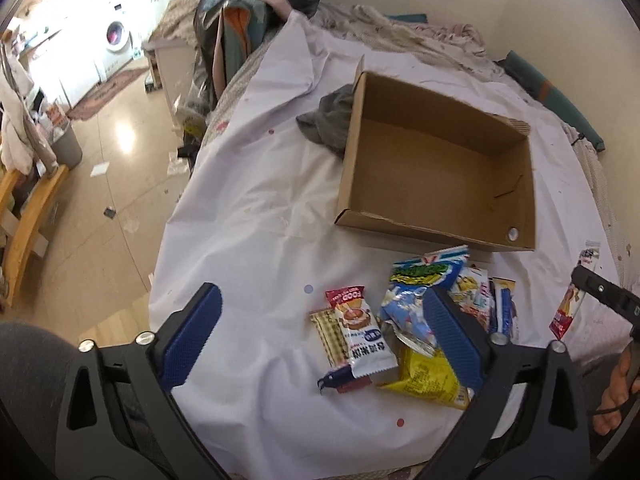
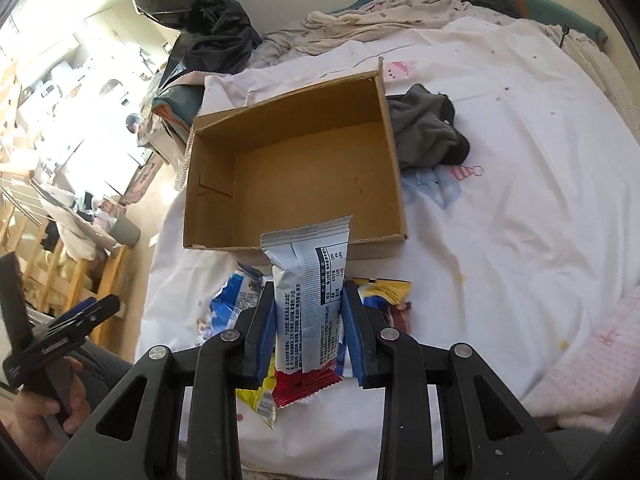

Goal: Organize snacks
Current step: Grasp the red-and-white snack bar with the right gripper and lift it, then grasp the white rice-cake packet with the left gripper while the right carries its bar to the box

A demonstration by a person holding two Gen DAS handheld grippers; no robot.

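Observation:
My left gripper (image 1: 323,294) stands wide open just above a pile of snack packets on the white bed sheet. Between its fingers lie a white and red packet (image 1: 362,334) and a checked bar (image 1: 328,332). A yellow packet (image 1: 424,380) and a blue and green bag (image 1: 424,276) lie by its right finger. My right gripper (image 2: 310,286) is shut on a white packet with a red end (image 2: 308,248), held upright in the air in front of the empty cardboard box (image 2: 208,184). In the left wrist view the box (image 1: 352,152) sits beyond the pile.
A grey cloth (image 2: 428,132) lies against the box's far side. Crumpled bedding and a black bag (image 2: 200,20) are heaped at the back of the bed. The bed's edge drops to the floor (image 1: 112,168) on the left. A hand (image 2: 44,412) holds the left gripper.

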